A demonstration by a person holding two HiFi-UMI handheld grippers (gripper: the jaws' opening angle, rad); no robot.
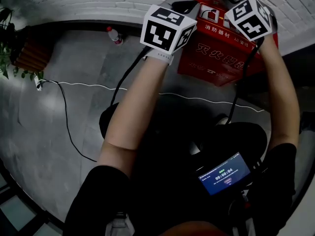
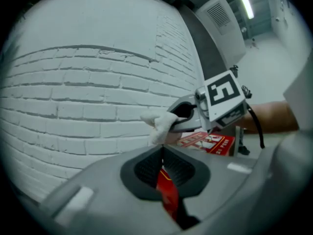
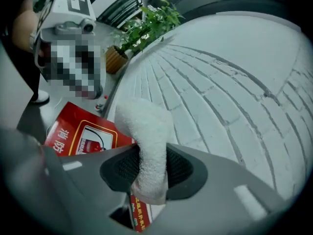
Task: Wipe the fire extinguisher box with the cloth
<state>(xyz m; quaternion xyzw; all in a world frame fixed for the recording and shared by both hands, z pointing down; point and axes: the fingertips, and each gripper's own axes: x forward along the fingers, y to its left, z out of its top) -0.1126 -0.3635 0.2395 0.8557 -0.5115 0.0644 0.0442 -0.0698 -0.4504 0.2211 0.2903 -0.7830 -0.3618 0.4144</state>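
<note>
Right gripper (image 3: 149, 155) is clamped on the white cloth (image 3: 145, 124), held at the top of the red box (image 3: 80, 137). Left gripper (image 2: 163, 155) is closed on the box's edge. The box stands against the brick wall (image 3: 220, 82), its inside hidden.

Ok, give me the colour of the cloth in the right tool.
White. The cloth shows best in the right gripper view.

Fire extinguisher box (image 1: 216, 58) red, yellow lettering, white label panel; cloth (image 3: 146, 146) white; left marker cube (image 1: 166, 28) and right marker cube (image 1: 252, 19) white with black square patterns; pads (image 3: 122, 168) black, ribbed; wall (image 2: 73, 92) white brick, grey joints; floor (image 1: 74, 107) grey; plant (image 3: 146, 26) green; cable (image 1: 98, 86) white; screen (image 1: 224, 173) blue
</note>
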